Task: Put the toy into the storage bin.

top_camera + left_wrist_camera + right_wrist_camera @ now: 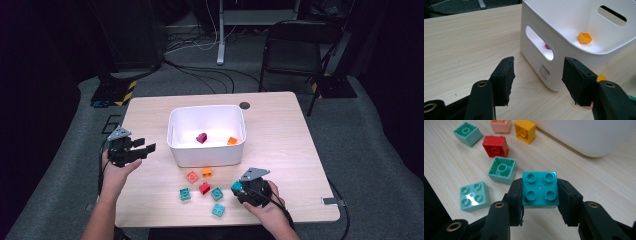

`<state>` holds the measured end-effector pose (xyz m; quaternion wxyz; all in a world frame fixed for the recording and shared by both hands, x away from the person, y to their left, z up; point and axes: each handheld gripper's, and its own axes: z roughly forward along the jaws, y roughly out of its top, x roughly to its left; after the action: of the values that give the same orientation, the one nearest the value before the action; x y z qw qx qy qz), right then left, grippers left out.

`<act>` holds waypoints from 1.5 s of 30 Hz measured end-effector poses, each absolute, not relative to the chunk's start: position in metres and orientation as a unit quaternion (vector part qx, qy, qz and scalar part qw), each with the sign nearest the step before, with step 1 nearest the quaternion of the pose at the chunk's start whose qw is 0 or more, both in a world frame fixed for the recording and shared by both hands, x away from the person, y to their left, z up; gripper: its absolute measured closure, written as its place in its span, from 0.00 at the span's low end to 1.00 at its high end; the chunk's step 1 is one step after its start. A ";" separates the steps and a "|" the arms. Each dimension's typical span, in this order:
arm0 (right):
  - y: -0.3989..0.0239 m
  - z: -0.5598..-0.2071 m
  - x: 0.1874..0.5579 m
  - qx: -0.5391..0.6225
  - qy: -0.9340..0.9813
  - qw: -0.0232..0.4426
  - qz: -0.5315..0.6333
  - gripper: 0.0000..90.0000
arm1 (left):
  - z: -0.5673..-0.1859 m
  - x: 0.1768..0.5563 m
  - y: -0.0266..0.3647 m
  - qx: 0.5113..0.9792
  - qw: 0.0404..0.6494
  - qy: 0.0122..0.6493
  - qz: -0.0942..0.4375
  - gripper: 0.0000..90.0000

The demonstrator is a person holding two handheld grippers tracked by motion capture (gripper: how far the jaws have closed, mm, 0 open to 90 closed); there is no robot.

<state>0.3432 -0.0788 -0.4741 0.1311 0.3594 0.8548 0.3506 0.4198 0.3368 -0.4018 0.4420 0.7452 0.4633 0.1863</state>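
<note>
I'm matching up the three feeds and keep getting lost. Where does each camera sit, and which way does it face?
High view: above the person's side, looking forward and down at the table; both forearms and tongs show.
Left gripper view: rides the left tongs, facing the white bin; open black jaws show.
Right gripper view: rides the right tongs, facing loose bricks; jaws clamp a teal brick.
Shared: the bin and the orange brick inside it.

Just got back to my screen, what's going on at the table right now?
A person is sorting toy bricks into the white bin. The right gripper is clamped on a teal brick, in front of the bin. The left gripper is open with nothing between its pads, beside the bin's left end. An orange brick and a magenta brick are already inside; six bricks lie on the table.
</note>
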 end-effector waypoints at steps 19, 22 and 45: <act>-0.078 -0.411 0.367 0.341 0.848 0.126 0.385 0.65 | -0.402 0.415 0.343 0.742 0.441 0.468 0.189 0.47; -0.076 -0.398 0.371 0.337 0.849 0.128 0.385 0.65 | -0.402 0.415 0.343 0.742 0.441 0.468 0.188 0.47; -0.050 -0.332 0.410 0.316 0.850 0.144 0.395 0.65 | -0.403 0.414 0.341 0.744 0.444 0.464 0.183 0.47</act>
<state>0.4098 -0.0498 -0.3323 0.1443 0.3159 0.8505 0.3950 0.4135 0.3411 -0.4026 0.4443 0.7441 0.4642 0.1829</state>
